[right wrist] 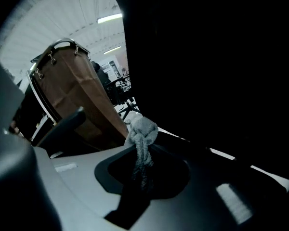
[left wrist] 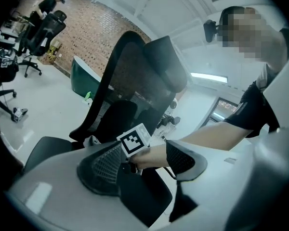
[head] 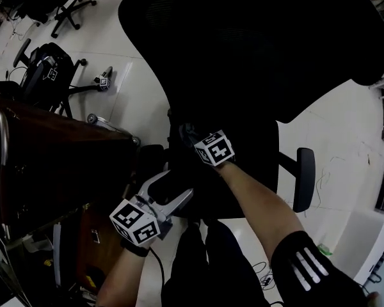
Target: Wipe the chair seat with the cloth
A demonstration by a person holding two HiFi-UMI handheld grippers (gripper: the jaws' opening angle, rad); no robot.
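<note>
Nearest the person, the left gripper [head: 173,190] hovers low beside the chair. Its own view shows the jaws apart with nothing between them, looking across at the other hand. Just ahead, the right gripper [right wrist: 142,163] has its jaws clamped on a bunched grey knitted cloth [right wrist: 141,131], which is pinched at one end so that a knotted wad stands beyond the tips. In the head view this gripper reaches over the black padded chair seat [head: 243,171]. The seat is too dark there to tell whether the cloth touches it. Handling estimate: the cloth is light, soft and limp. It should flatten under pressure and drag rather than slide, so a firm grip near its middle, with a loose wad left to bear on the seat, looks right. It could pull free if it snags. The seat looks firm enough to take the pressure. A black armrest [head: 304,178] flanks the seat on the right. Above, the broad black mesh backrest [head: 256,43] shades most of it. A brown wooden surface with a metal rail [head: 51,152] stands to the left. Farther off is the white tiled floor [head: 345,139] with another black office chair [head: 48,69].
</note>
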